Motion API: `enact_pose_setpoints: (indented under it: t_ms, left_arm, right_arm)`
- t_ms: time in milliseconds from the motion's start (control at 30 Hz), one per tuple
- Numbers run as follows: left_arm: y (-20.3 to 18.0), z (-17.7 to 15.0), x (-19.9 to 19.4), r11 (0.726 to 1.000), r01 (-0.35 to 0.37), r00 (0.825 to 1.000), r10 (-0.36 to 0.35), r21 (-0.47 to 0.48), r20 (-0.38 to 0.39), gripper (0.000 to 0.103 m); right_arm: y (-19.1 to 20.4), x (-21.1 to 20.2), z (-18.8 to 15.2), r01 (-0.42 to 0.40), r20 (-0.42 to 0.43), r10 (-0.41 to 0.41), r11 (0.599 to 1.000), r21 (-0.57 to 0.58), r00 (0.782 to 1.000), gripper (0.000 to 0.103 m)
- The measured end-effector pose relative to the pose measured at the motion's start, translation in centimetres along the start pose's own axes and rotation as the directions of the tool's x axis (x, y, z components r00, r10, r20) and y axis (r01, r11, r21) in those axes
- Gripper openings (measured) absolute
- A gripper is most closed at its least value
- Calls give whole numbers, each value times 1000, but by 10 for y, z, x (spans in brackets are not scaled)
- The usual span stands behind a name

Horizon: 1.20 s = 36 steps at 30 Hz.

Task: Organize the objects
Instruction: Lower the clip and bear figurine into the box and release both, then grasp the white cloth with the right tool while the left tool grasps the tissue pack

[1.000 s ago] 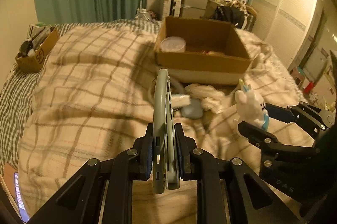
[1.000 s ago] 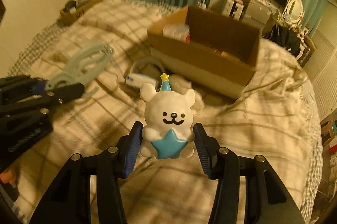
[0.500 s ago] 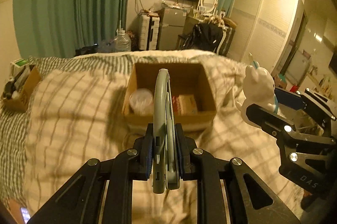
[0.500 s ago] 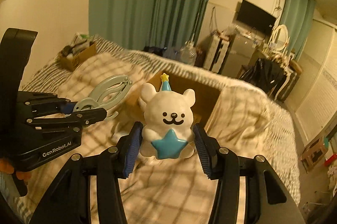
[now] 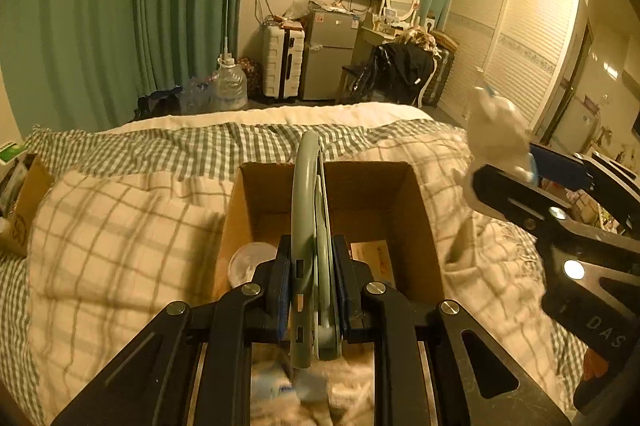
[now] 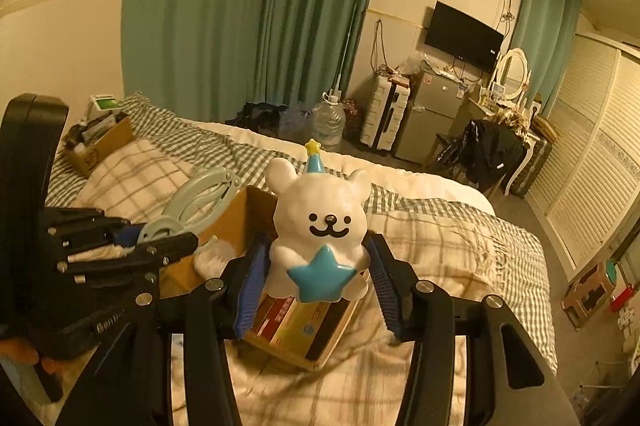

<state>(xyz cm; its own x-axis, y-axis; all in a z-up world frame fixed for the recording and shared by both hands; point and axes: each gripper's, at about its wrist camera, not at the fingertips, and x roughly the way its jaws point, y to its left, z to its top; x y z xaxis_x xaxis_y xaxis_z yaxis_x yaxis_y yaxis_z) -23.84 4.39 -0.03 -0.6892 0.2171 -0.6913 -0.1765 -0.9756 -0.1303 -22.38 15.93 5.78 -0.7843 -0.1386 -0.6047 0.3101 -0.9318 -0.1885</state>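
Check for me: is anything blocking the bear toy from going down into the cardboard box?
Nothing visible blocks it. The right gripper holds the bear toy above the open cardboard box. Inside lie flat packets and a round tub. The left gripper, holding a clip, hangs beside it.

White bear figurine point(image 6: 318, 238), blue star, upright above open cardboard box point(image 5: 416, 209); grey-green clip point(image 5: 310, 226) edge-on over box.

Left tongs point(image 5: 311, 290) clamp a grey-green clip point(image 5: 310, 226) above the open cardboard box point(image 5: 424, 222).
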Motion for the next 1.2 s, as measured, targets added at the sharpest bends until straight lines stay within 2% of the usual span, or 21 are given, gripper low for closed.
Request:
enact_pose_setpoints:
  t_ms: [267, 367, 533, 567, 600, 633, 667, 700, 867, 1100, 1200]
  left_arm:
    - [3, -6, 74, 1000, 10, 997, -10, 3, -80, 18]
    - [7, -12, 93, 1000, 10, 995, -10, 1, -99, 18]
    - [13, -18, 101, 999, 36, 992, -39, -29, -121, 20]
    - [12, -17, 97, 999, 38, 992, -41, -30, -117, 21]
    - [12, -16, 94, 999, 36, 993, -39, -27, -112, 28]
    - [11, -15, 90, 999, 32, 994, -35, -25, -107, 35]
    - [9, -13, 83, 999, 24, 995, -27, -28, -96, 58]
    - [9, -11, 76, 999, 18, 996, -21, -38, -82, 72]
    - [5, -5, 32, 998, -4, 999, 2, -61, -38, 75]
    - [-2, -9, -51, 995, -86, 994, 88, -40, 60, 102]
    - [0, -17, -77, 994, -111, 990, 113, -25, 84, 103]
  right_arm:
    - [-3, 82, -15, -18, -76, 16, 1000, -19, 997, 49]
    - [-5, 97, -22, -38, -80, 37, 999, -10, 996, 49]
    - [-5, 105, -27, -93, -99, 95, 995, 22, 991, 50]
    - [-5, 103, -27, -86, -94, 88, 996, 23, 992, 58]
    - [-5, 98, -26, -71, -82, 73, 997, 22, 994, 70]
    - [-7, 92, -24, -58, -70, 59, 998, 23, 996, 74]
    - [-8, 85, -22, -46, -56, 48, 999, 27, 997, 75]
    - [-11, 76, -20, -41, -42, 42, 999, 29, 998, 75]
    - [-15, 34, -7, -7, -12, 8, 999, 43, 1000, 77]
    - [-13, -50, 0, 8, 47, -10, 999, 46, 999, 81]
    - [-6, -83, -3, 15, 68, -18, 999, 38, 998, 84]
